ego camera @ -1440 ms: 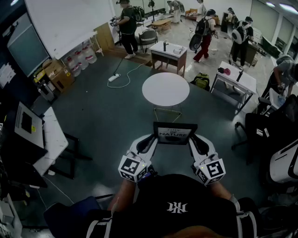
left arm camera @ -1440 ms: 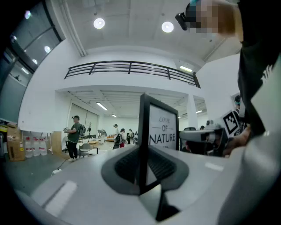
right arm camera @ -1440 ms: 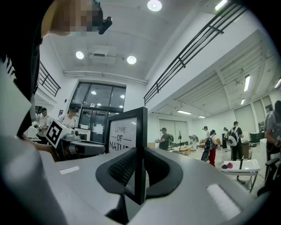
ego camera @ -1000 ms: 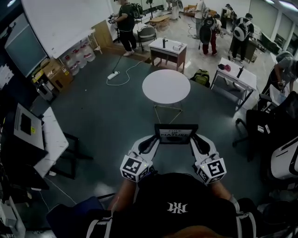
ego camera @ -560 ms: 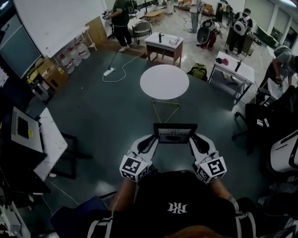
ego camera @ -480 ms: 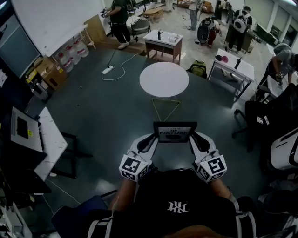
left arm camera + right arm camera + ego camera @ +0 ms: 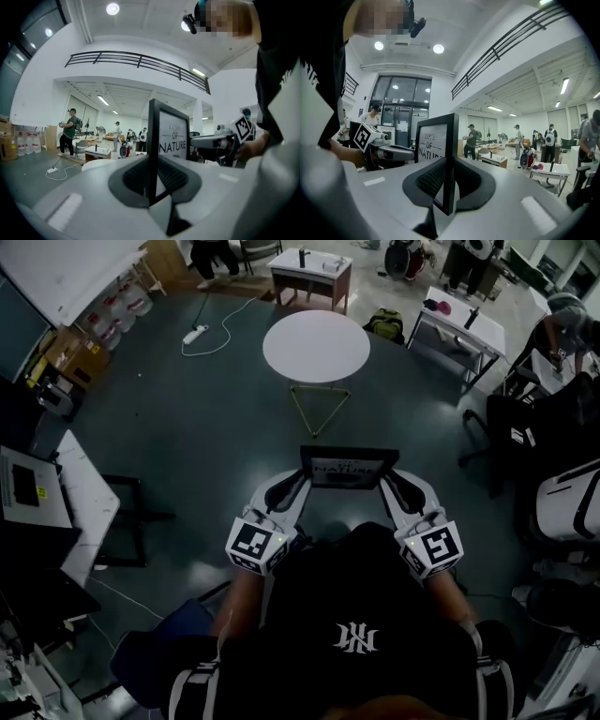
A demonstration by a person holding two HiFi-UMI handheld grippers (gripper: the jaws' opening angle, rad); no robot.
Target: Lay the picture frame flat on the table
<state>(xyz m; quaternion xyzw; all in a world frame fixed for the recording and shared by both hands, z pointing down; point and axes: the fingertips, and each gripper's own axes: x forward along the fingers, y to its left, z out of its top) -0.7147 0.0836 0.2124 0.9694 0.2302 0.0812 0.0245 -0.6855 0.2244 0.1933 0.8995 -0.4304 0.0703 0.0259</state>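
A black picture frame (image 7: pixel 348 468) with a white print reading "OF NATURE" is held upright in the air in front of my chest, over the floor. My left gripper (image 7: pixel 298 486) is shut on the frame's left edge (image 7: pixel 152 150). My right gripper (image 7: pixel 394 486) is shut on its right edge (image 7: pixel 450 159). The round white table (image 7: pixel 316 346) stands a few steps ahead, beyond the frame, on a thin metal stand. Its top is bare.
A rectangular table (image 7: pixel 310 270) with a bottle stands behind the round one, another white table (image 7: pixel 464 329) to the right. A power strip and cable (image 7: pixel 202 327) lie on the floor at left. A desk (image 7: pixel 82 498) is at left, chairs (image 7: pixel 562 512) at right.
The round table now lies higher in the head view and the room has slid up the picture. Both grippers keep their hold on the frame, still upright.
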